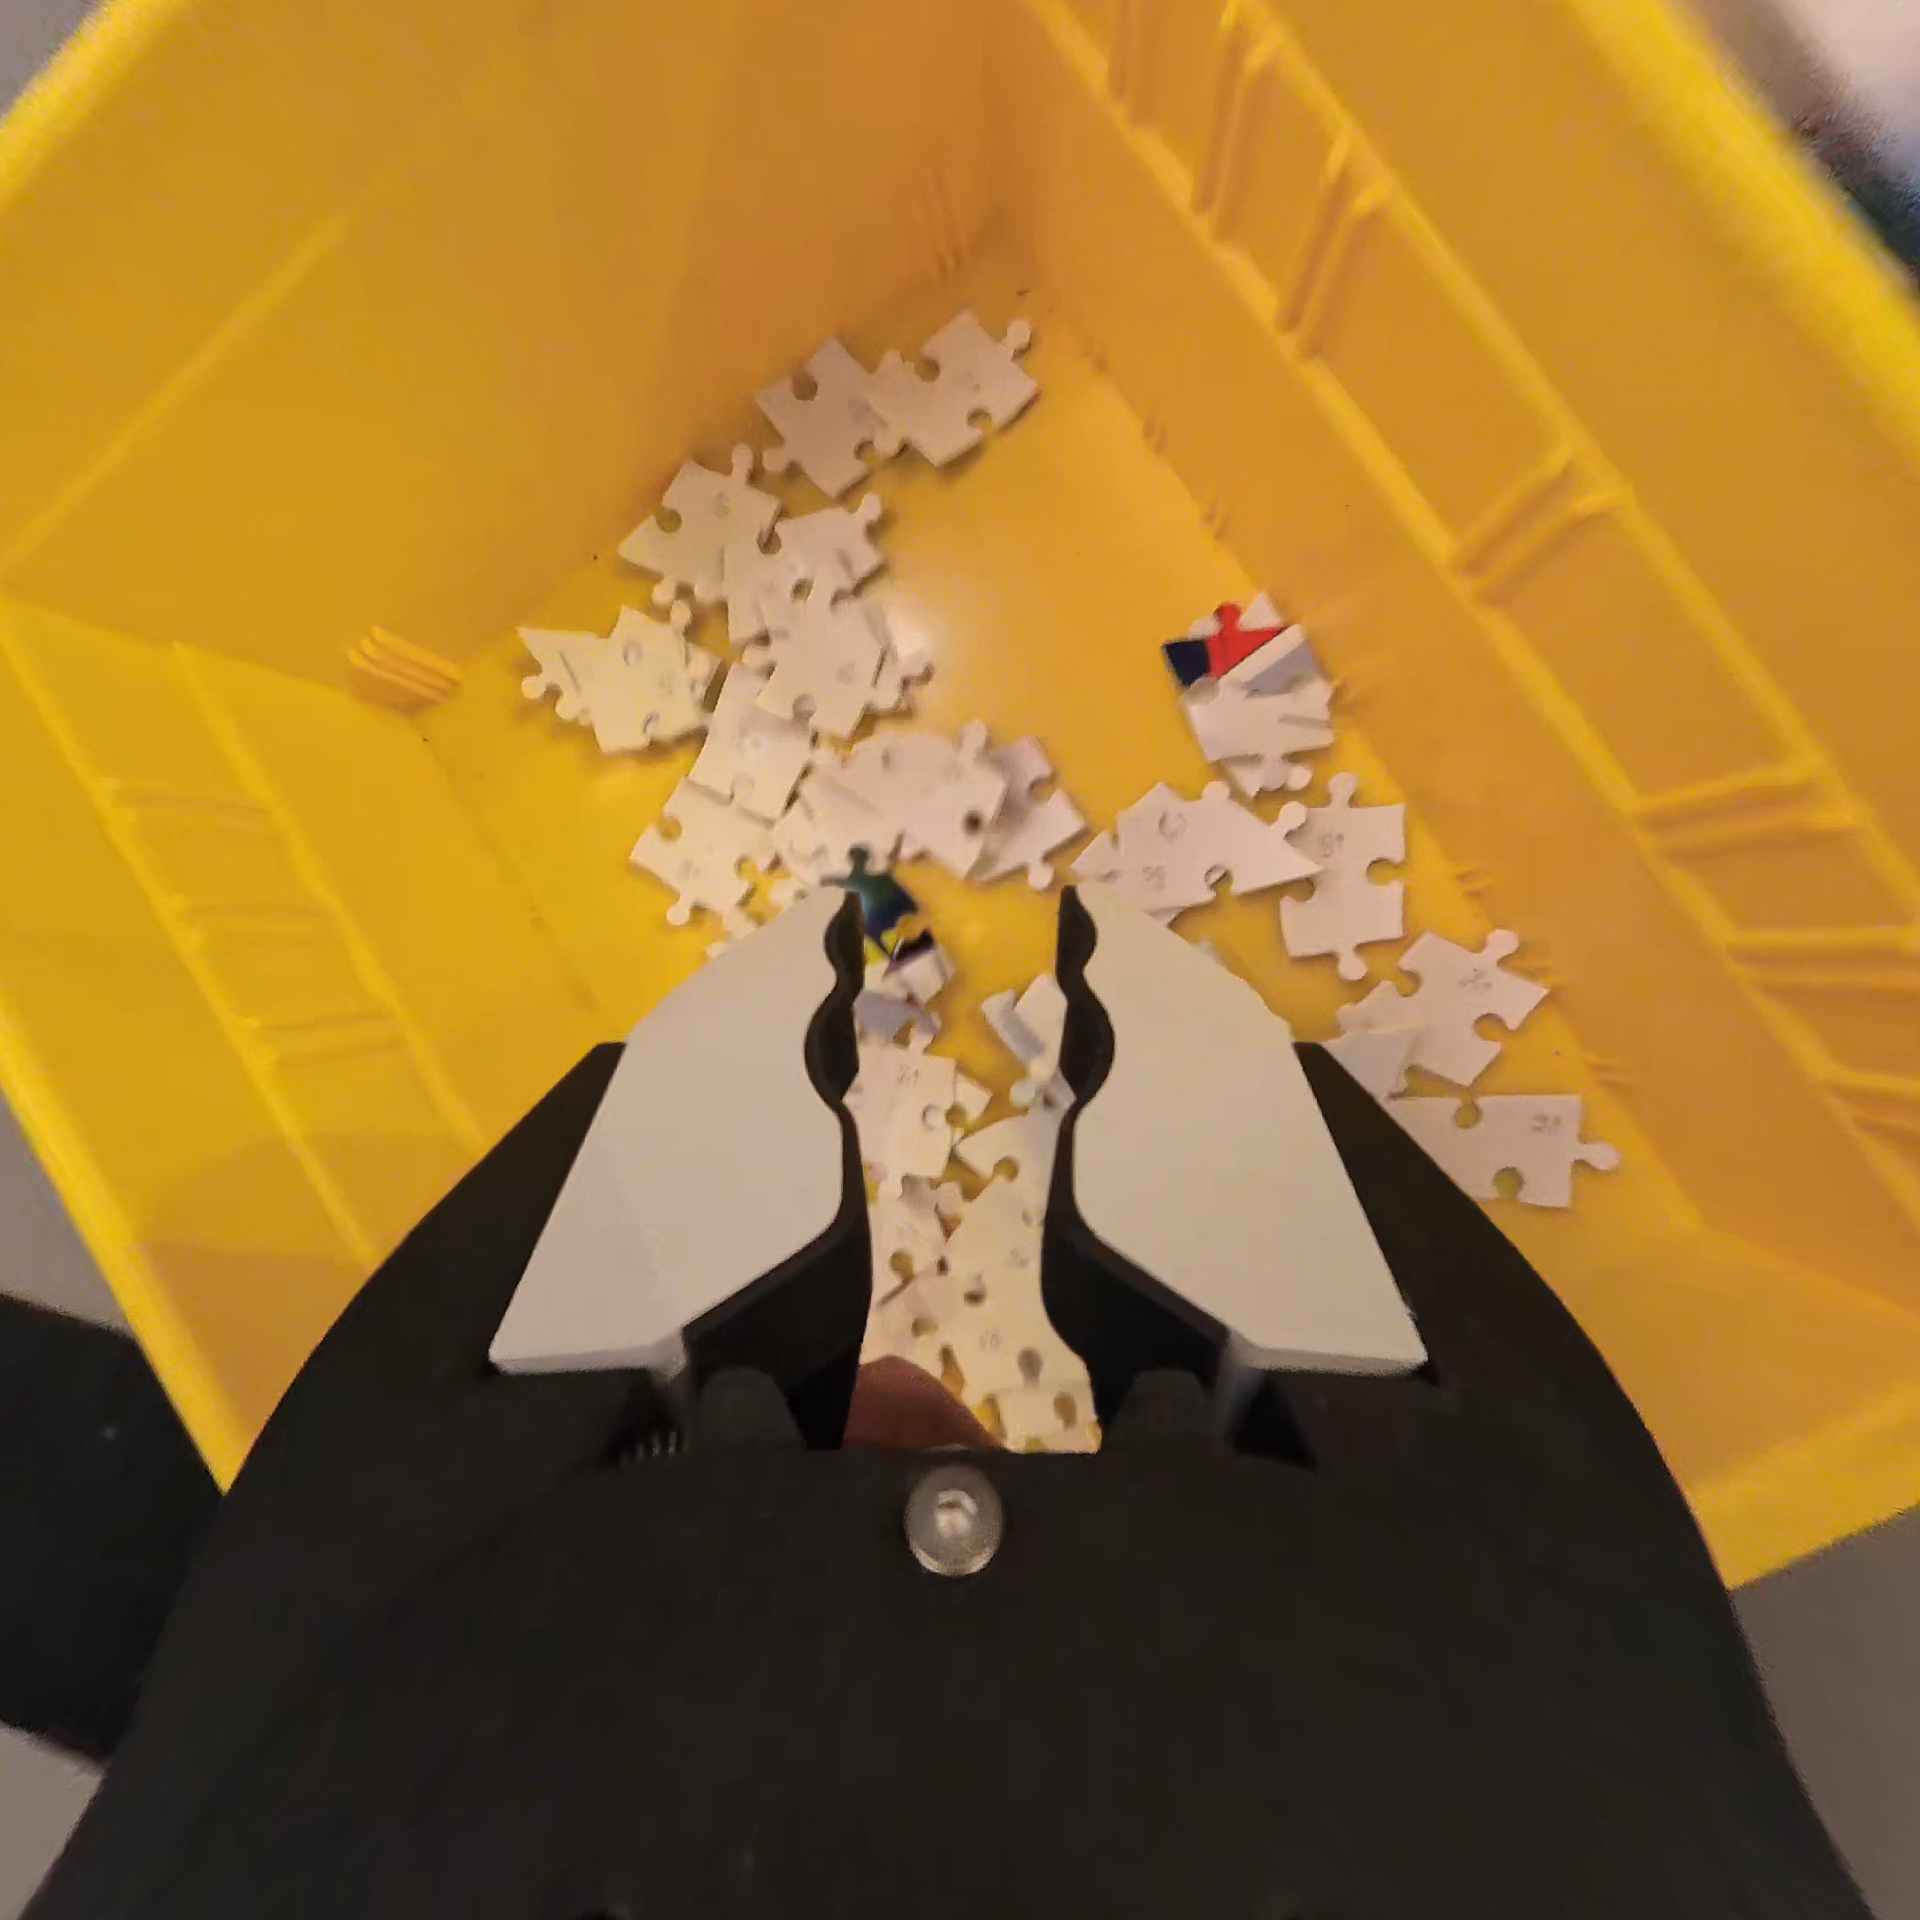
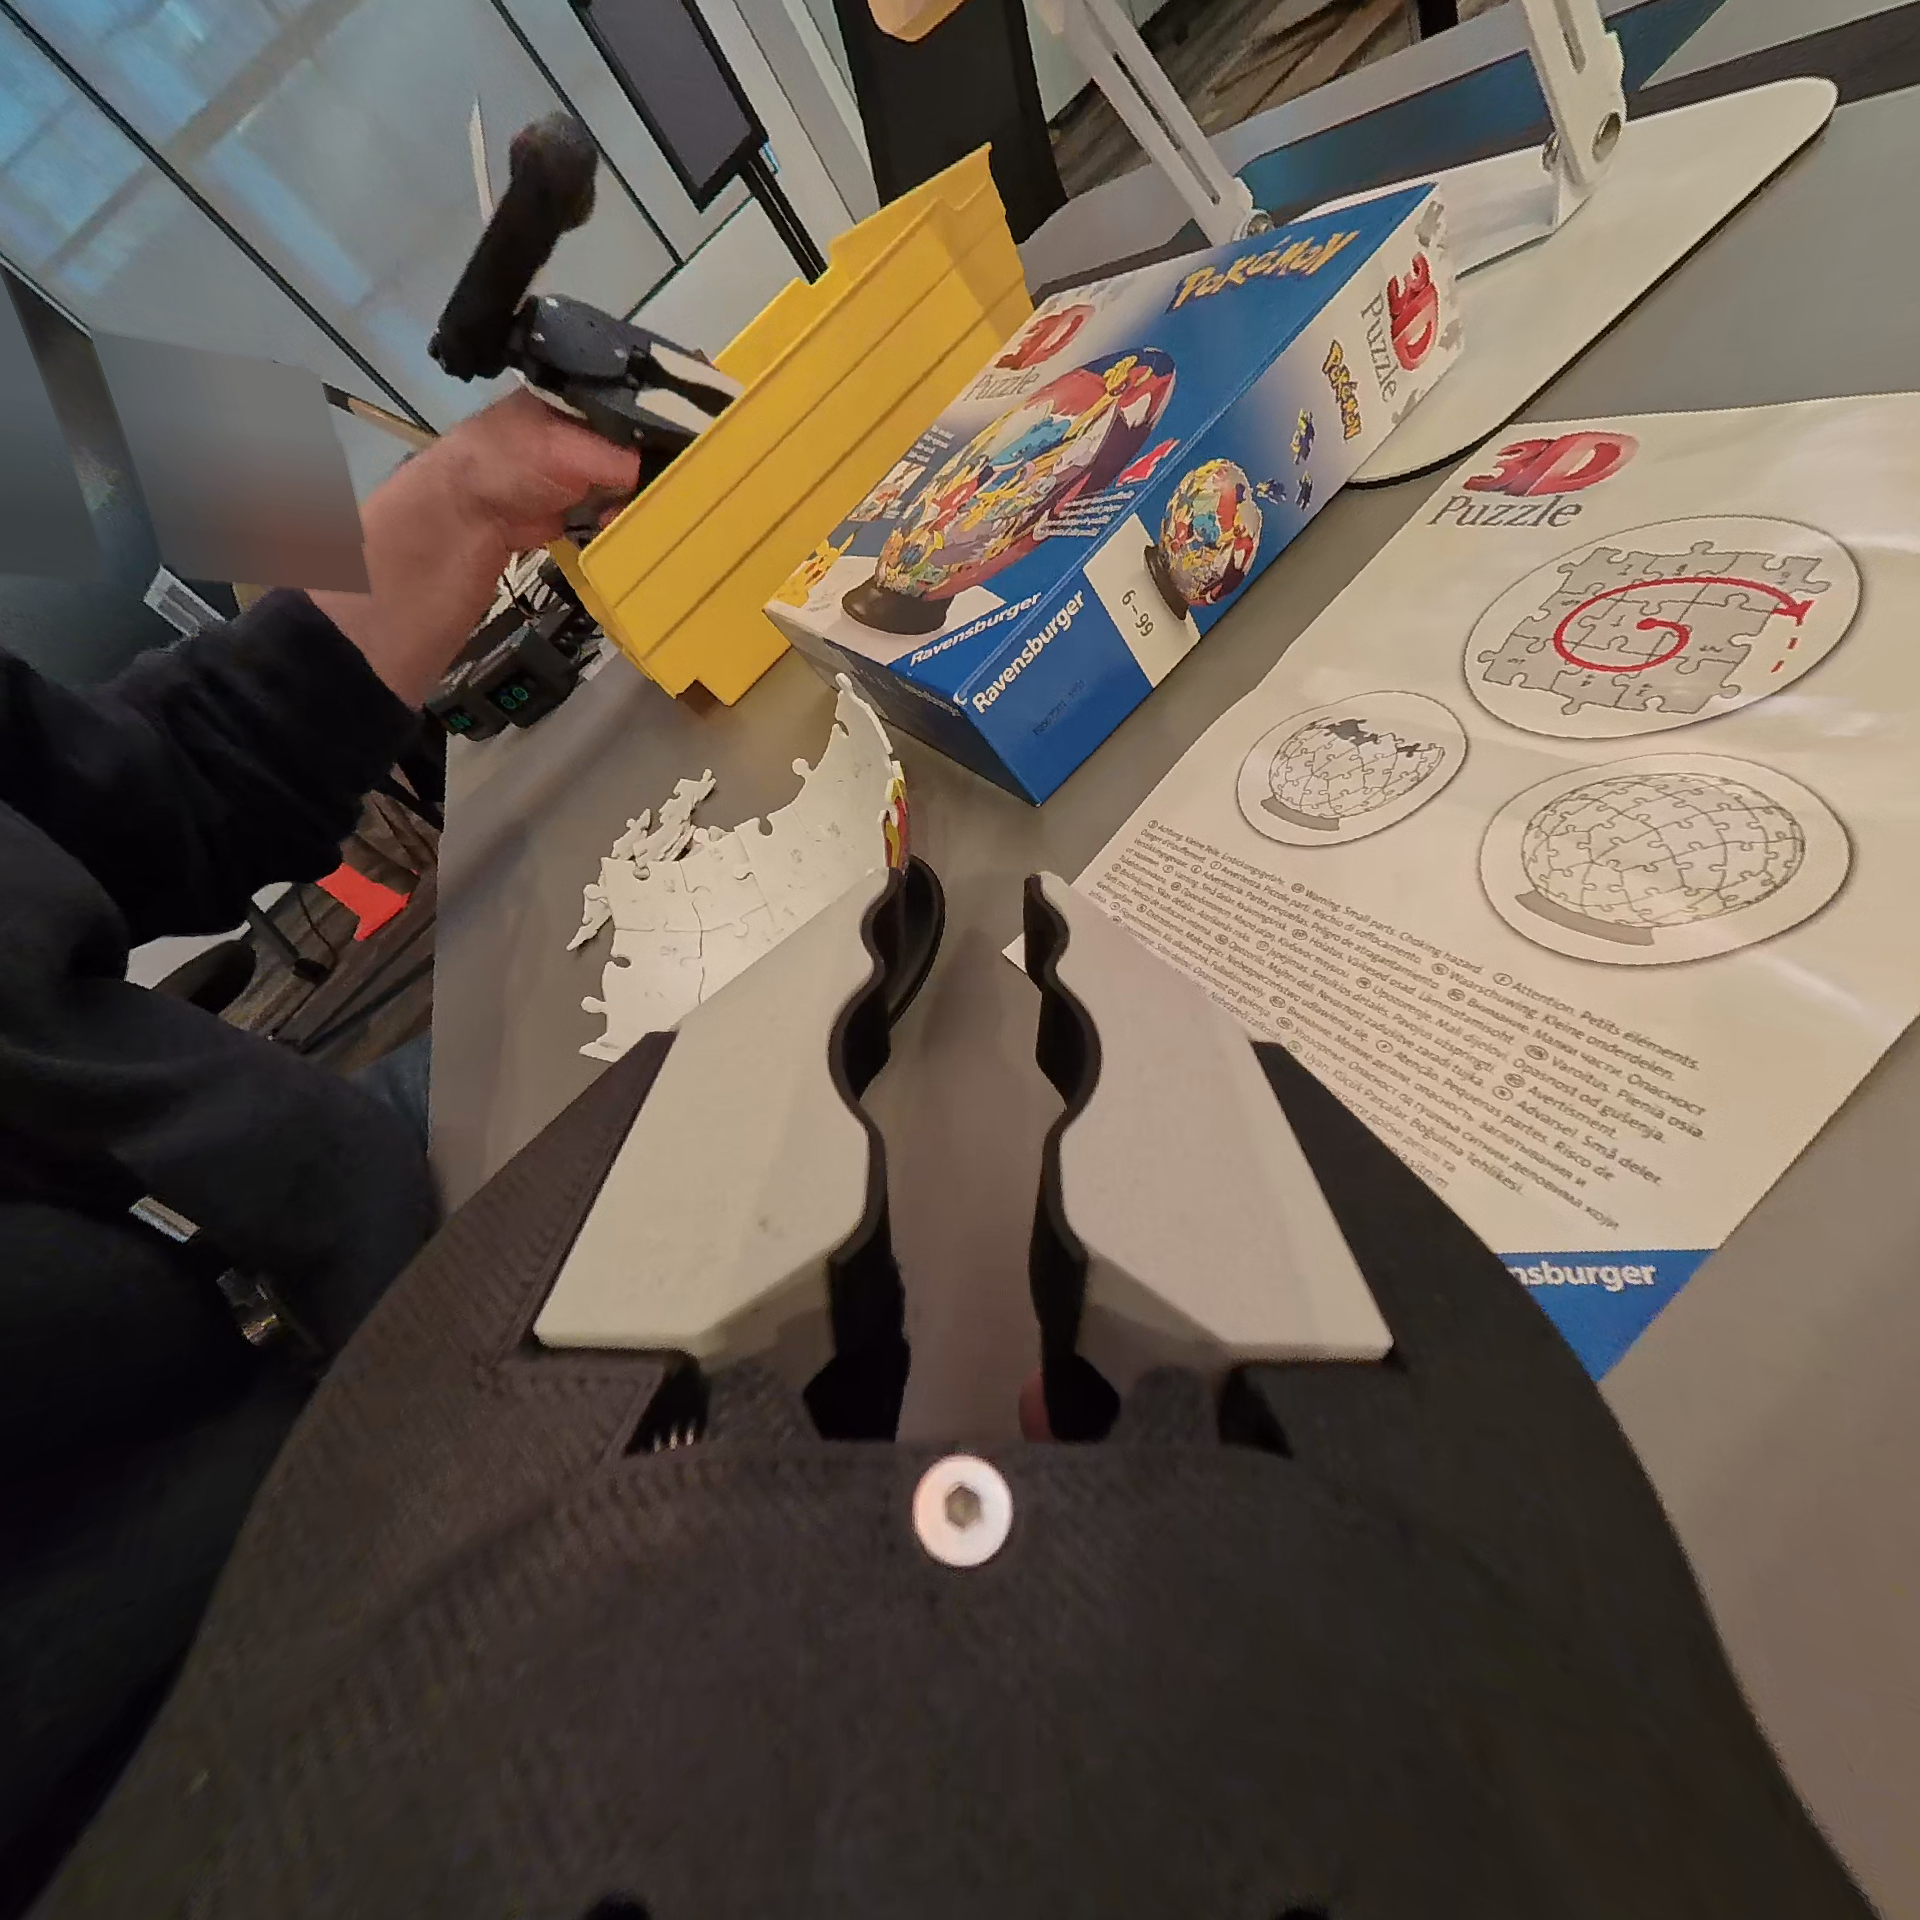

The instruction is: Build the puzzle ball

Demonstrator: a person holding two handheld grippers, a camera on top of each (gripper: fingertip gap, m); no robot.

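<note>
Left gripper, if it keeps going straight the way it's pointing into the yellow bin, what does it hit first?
Most likely the loose puzzle pieces on the floor of the yellow bin. The left gripper points down into them with its jaws open and empty; a colourful piece lies near its tip. Depth is hard to judge.

You are sitting in what looks like an office or lab set up for recording. Behind you runs a glass wall (image 2: 260, 177) with a dark screen (image 2: 675, 94) mounted on a stand beside it. Your grey table (image 2: 540, 810) carries a white stand (image 2: 1621, 239) with jointed arms, the sort that holds a camera or lamp, though its top is cut off. At the table's far edge, small black devices (image 2: 499, 686) with lit green digits sit among cables. A yellow bin (image 2: 831, 416) of the stock-room kind rests on the table, and patterned carpet (image 2: 343, 997) covers the floor.
</note>
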